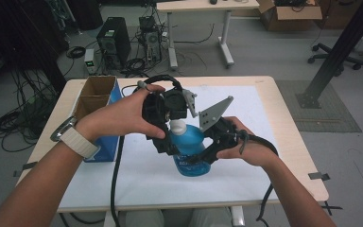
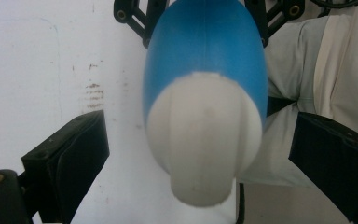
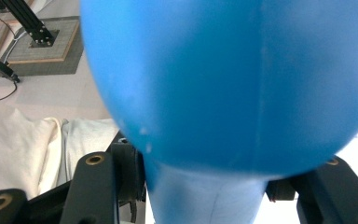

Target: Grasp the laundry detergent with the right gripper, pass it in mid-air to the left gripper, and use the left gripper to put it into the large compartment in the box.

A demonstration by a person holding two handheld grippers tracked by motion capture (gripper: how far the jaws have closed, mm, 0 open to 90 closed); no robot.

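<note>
My right tongs (image 1: 203, 153) clamp the smooth, rounded blue plastic bottle (image 1: 190, 151) at its waist; my left tongs (image 1: 172, 124) stand spread either side of its ribbed white cap (image 2: 205, 140).

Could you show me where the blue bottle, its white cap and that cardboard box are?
blue bottle (image 1: 190, 156), high view, on its lower body.
white cap (image 2: 204, 140), left gripper view, on the cap's ribbed side.
cardboard box (image 1: 93, 90), high view, on its open top's divider.
</note>
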